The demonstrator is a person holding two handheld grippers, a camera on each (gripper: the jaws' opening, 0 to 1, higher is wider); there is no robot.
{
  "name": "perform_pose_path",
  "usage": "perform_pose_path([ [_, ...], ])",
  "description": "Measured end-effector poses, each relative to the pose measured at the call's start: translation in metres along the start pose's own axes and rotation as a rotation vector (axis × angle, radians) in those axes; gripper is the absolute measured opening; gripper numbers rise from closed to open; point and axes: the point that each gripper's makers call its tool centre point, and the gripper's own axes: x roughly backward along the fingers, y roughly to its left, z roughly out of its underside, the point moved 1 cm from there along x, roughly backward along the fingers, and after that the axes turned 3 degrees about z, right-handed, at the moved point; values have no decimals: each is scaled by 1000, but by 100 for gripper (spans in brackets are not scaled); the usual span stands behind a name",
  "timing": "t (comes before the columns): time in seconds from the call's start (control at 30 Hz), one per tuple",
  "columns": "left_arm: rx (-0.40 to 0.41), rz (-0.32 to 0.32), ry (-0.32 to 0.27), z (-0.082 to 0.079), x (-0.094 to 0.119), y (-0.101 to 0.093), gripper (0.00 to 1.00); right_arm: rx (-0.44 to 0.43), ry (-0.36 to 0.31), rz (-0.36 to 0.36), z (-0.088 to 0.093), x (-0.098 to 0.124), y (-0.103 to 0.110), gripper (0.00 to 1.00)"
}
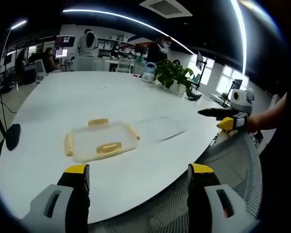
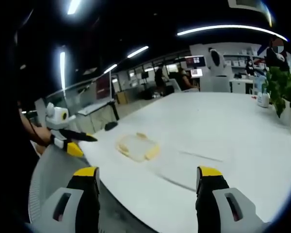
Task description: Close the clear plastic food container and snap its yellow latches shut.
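Both my grippers hang over the near edge of the white table, jaws wide apart and holding nothing.

In the left gripper view, my left gripper sits low at the table edge, its yellow-tipped jaws spread with only bare tabletop between them. The clear container lies flat on the table just ahead and a bit left, lid on, yellow latches on its sides; I cannot tell whether they are snapped. My right gripper comes in from the right, beyond the table edge, over a mesh chair. A potted plant stands farther back. In the right gripper view, the right gripper is also open and empty, with the container ahead to the left and the left gripper near it at the table's rim.
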Motion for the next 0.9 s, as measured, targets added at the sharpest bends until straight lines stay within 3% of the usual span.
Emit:
perform_pose_path([
  [0.9, -20, -2, 11, -14, 7, 32, 83, 58, -37, -61, -38, -44, 22, 81],
])
